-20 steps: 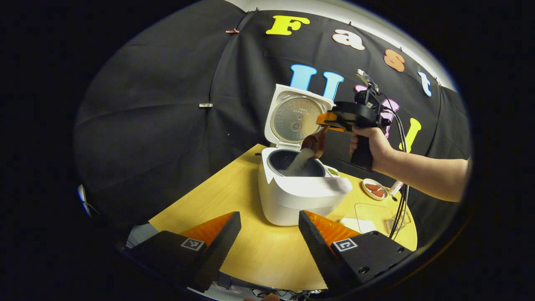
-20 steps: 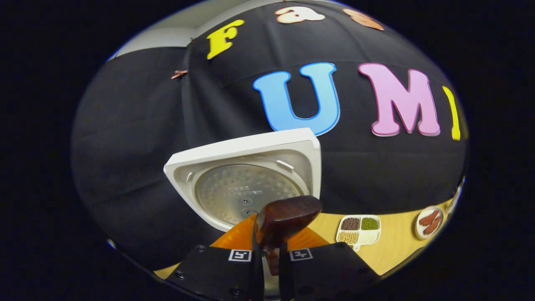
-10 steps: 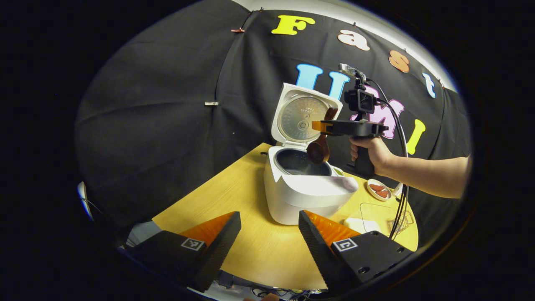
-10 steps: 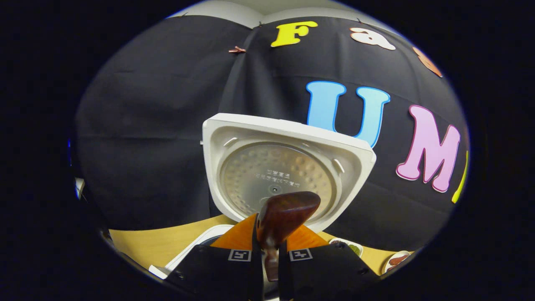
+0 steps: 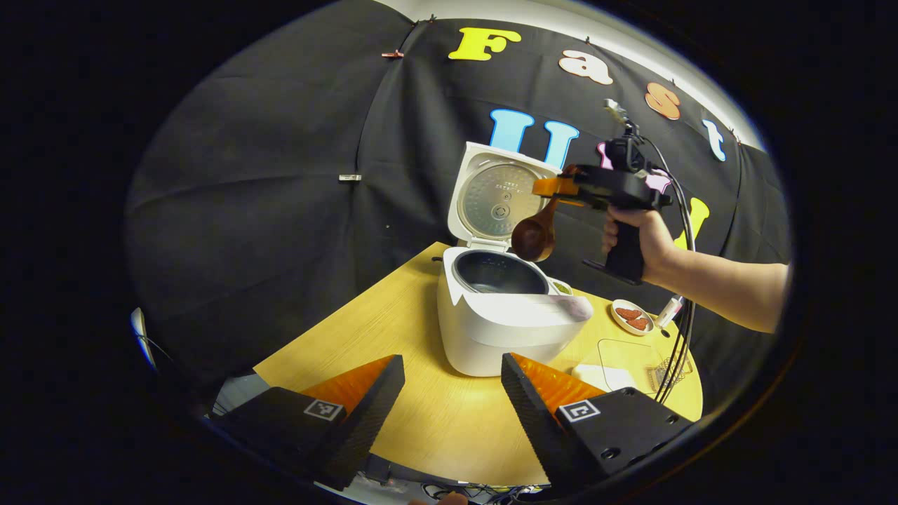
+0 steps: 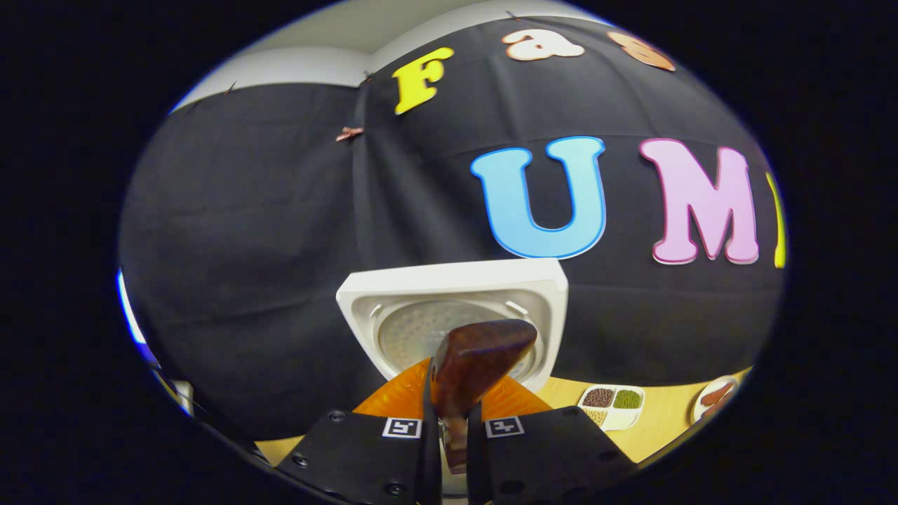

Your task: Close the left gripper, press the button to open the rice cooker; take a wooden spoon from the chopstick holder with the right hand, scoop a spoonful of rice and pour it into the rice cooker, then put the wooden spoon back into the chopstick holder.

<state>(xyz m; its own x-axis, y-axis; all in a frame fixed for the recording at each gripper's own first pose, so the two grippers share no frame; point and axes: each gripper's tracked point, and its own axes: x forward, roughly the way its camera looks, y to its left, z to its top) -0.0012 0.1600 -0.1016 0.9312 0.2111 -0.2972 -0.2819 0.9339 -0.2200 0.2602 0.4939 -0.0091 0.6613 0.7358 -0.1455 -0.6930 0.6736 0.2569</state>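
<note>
The white rice cooker [image 5: 501,319] stands on the wooden table [image 5: 393,337] with its lid [image 5: 494,196] swung up and its dark inner pot showing. In the left gripper view the right gripper [image 5: 551,187], held by a hand, hovers above the pot's right side. It is shut on the handle of a dark wooden spoon [image 5: 534,235], whose bowl hangs down over the pot. In the right gripper view the spoon [image 6: 473,365] is pinched between my right gripper [image 6: 447,421] in front of the raised lid [image 6: 456,315]. My left gripper [image 5: 452,382] is open, near the table's front edge.
Right of the cooker lie a small dish with red pieces [image 5: 631,318], a white divided tray of grains [image 6: 612,405], a clear container [image 5: 624,351] and a wire holder [image 5: 670,372]. Cables hang from the right gripper.
Rice poured from the spoon into the pot a second ago. The right gripper has since risen and levelled, lifting the spoon's bowl clear above the pot. My left gripper stayed open.
</note>
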